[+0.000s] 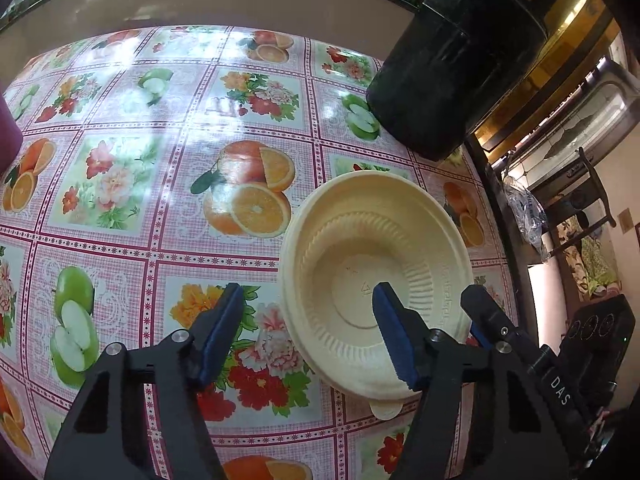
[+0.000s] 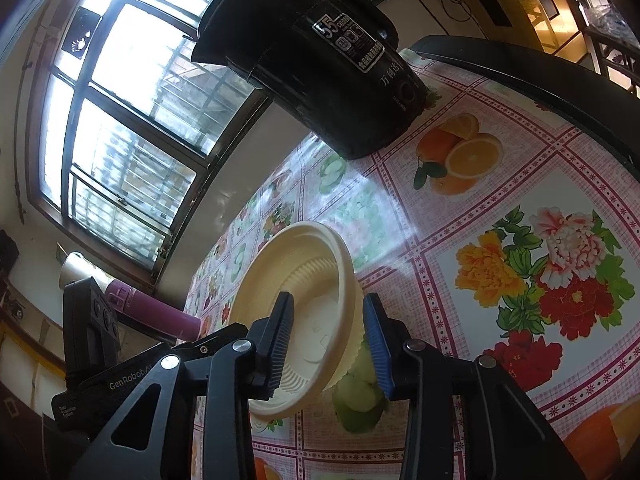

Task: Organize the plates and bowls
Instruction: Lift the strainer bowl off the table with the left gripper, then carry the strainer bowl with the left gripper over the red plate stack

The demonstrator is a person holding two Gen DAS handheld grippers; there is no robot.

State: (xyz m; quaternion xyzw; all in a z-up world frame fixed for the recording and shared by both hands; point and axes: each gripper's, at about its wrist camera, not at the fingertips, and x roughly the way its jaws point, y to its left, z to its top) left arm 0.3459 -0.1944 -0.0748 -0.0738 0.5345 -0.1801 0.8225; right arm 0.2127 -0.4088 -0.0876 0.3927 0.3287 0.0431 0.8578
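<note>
Left wrist view: my left tongs (image 1: 308, 332) straddle the cream bowl's (image 1: 360, 240) near rim, half open, not pinching. My right tongs (image 2: 328, 336) bracket its far wall, narrowed but seemingly untouching, steadying it on the counter (image 1: 120, 184).

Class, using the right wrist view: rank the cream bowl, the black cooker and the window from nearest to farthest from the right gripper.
1. Cream bowl: its rim sits between the right gripper's fingers.
2. Black cooker: farther back on the table.
3. Window: behind the table, on the left.
</note>
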